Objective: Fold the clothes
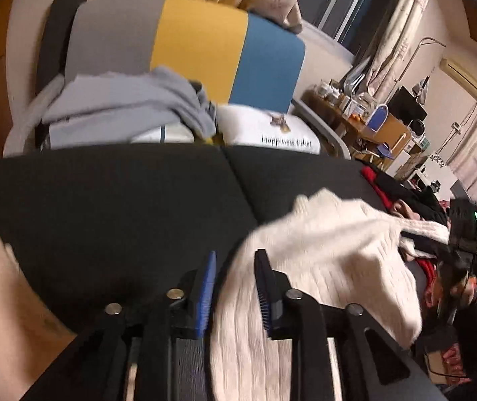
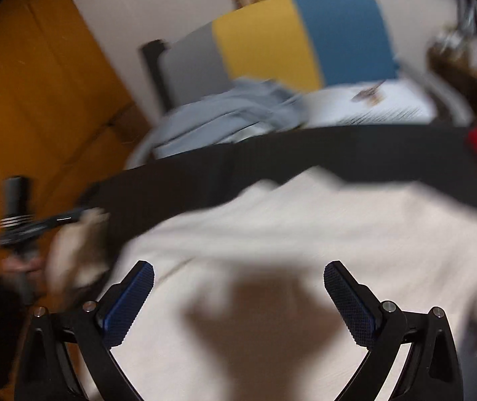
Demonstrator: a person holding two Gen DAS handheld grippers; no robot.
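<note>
A cream ribbed knit sweater [image 1: 325, 260] lies on a black padded surface [image 1: 121, 200]. My left gripper [image 1: 235, 264] is shut on a fold of the sweater, which passes between its blue pads and hangs toward the camera. In the right wrist view the sweater [image 2: 305, 234] spreads wide below my right gripper [image 2: 238, 277], whose jaws stand wide open above the cloth with nothing between them. The right view is motion-blurred. The other gripper shows at the left edge of the right view [image 2: 21, 227] and at the right edge of the left view [image 1: 462, 244].
A grey, yellow and blue headboard [image 1: 198, 50] stands behind the black surface. Grey-blue clothes [image 1: 121, 103] and a white pillow [image 1: 272, 133] lie in front of it. A pile of dark and red garments [image 1: 405, 197] lies at the right. A cluttered desk [image 1: 365, 113] stands beyond.
</note>
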